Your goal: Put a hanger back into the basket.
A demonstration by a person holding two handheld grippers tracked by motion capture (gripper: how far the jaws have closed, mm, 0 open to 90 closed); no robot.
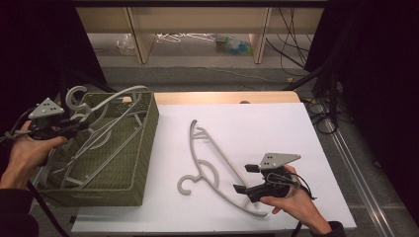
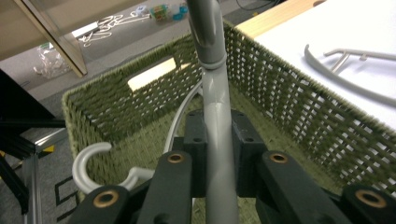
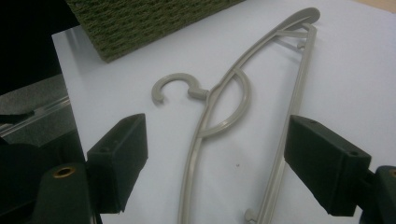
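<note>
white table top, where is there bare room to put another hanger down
The white table top is bare right of the loose hanger, out to its far and right edges. A narrow strip lies free between that hanger and the green basket. The basket holds several hangers, and the right gripper crowds the near edge.

The surface (image 1: 276, 123) was a white sheet laid over a wooden top, whose bare edge showed along the far side. A green woven basket (image 1: 141, 163) stood on its left part, overhanging the left edge. One grey plastic hanger (image 1: 212, 163) lay flat on the white sheet, right of the basket, hook toward the near edge.
</note>
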